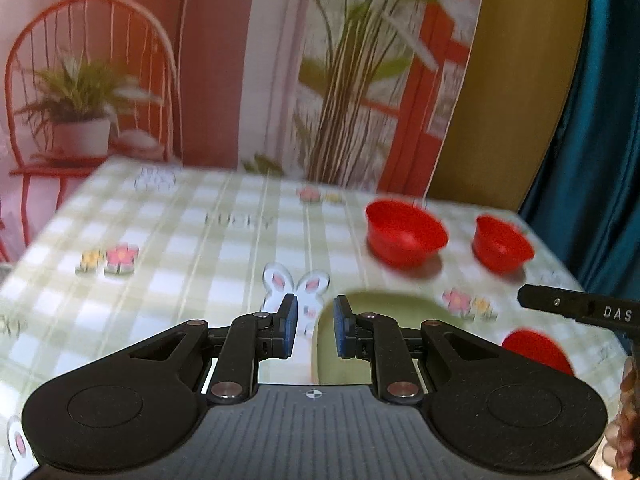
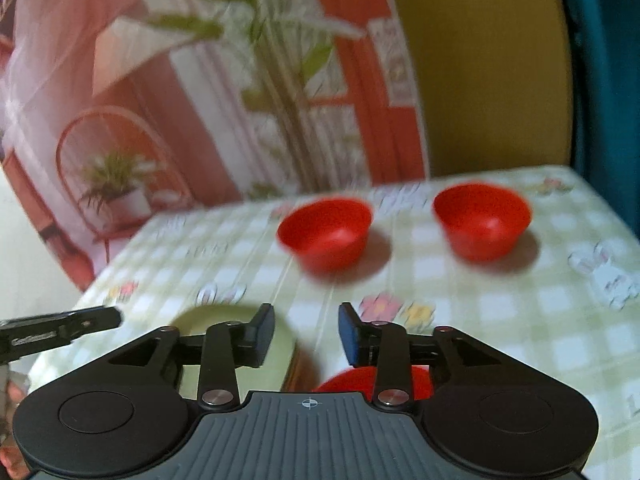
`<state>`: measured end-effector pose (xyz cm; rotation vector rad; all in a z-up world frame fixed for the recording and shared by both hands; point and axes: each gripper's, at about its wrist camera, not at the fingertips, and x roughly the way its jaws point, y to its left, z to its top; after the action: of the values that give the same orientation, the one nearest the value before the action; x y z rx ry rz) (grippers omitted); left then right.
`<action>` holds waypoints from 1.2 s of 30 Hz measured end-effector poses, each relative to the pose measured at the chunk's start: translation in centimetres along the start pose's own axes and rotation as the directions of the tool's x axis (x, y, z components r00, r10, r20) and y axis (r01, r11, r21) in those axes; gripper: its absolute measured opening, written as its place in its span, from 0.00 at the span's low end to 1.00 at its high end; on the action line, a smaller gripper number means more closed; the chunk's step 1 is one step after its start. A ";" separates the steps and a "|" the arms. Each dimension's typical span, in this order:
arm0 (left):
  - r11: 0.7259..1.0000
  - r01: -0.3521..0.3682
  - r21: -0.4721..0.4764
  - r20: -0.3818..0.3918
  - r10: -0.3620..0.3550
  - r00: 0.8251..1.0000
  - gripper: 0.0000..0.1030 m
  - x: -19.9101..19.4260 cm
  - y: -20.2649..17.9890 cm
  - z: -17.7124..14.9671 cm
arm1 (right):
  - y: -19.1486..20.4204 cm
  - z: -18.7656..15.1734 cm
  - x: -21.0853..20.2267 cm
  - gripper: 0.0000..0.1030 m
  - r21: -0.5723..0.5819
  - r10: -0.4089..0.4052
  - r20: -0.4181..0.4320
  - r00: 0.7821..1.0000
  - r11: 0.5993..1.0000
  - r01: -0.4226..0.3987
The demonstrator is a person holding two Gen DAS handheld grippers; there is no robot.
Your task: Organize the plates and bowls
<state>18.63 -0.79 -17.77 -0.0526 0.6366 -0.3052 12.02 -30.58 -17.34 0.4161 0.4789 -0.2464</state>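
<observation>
Two red bowls stand at the far right of the table: one [image 1: 406, 232] [image 2: 326, 232] to the left, the other [image 1: 502, 242] [image 2: 482, 220] to the right. A pale green plate [image 1: 392, 320] [image 2: 228, 320] lies near the front, partly under the grippers. A third red piece [image 1: 536, 350] [image 2: 352, 378] lies beside it, mostly hidden. My left gripper [image 1: 316, 328] is open and empty, above the green plate's left edge. My right gripper [image 2: 306, 332] is open and empty, between the green plate and the red piece.
The table [image 1: 160, 280] has a green checked cloth with flower and rabbit prints. A printed backdrop of a chair and plants [image 1: 200, 60] hangs behind it. A teal curtain [image 1: 600, 120] hangs at the right. The right gripper's tip [image 1: 576, 308] shows in the left wrist view.
</observation>
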 end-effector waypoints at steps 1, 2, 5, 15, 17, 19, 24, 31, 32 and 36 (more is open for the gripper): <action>1.000 0.008 0.003 0.010 -0.008 1.000 0.21 -0.1 -0.1 0.5 | -0.5 0.6 0.0 0.40 0.009 0.000 0.010 1.000 1.000 -0.001; 1.000 0.019 0.006 0.017 -0.019 1.000 0.21 0.0 -0.3 1.0 | -0.9 1.2 -0.1 0.43 0.013 0.001 0.018 1.000 1.000 -0.001; 0.999 0.039 0.013 0.030 -0.040 0.999 0.22 0.4 -0.8 2.3 | -1.9 2.6 -0.1 0.44 0.013 0.006 0.034 0.999 1.000 -0.007; 0.993 0.107 0.057 0.022 -0.108 0.994 0.31 5.1 -3.1 5.6 | -2.8 6.1 3.9 0.46 -0.041 0.014 0.011 1.000 0.999 -0.014; 0.991 0.115 0.072 0.009 -0.116 0.993 0.31 6.7 -3.5 6.1 | -3.2 6.7 5.7 0.46 -0.044 0.016 -0.010 1.000 0.999 -0.016; 0.990 0.117 0.076 -0.013 -0.117 0.993 0.31 8.7 -3.8 6.4 | -3.6 6.9 7.4 0.44 -0.030 0.021 -0.034 0.999 0.999 -0.022; 0.989 0.132 0.073 -0.089 -0.125 0.988 0.31 13.9 -4.2 6.8 | -4.5 7.0 11.9 0.38 0.000 0.013 -0.104 0.994 1.000 -0.013; 0.989 0.140 0.048 -0.170 -0.130 0.977 0.31 19.4 -4.1 7.0 | -4.8 7.0 16.2 0.34 -0.005 -0.006 -0.176 0.984 1.000 0.006; 0.990 0.135 0.042 -0.184 -0.126 0.975 0.31 20.1 -3.9 6.9 | -4.9 6.9 16.6 0.34 -0.004 -0.009 -0.182 0.983 1.000 0.008; 0.990 0.141 0.013 -0.212 -0.136 0.968 0.31 21.2 -3.4 6.6 | -5.1 6.7 17.9 0.24 -0.009 -0.019 -0.215 0.976 1.000 0.017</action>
<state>37.76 -10.67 -24.24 -0.0382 0.8410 -0.4590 28.42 -40.41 -22.45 0.4335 0.6962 -0.2176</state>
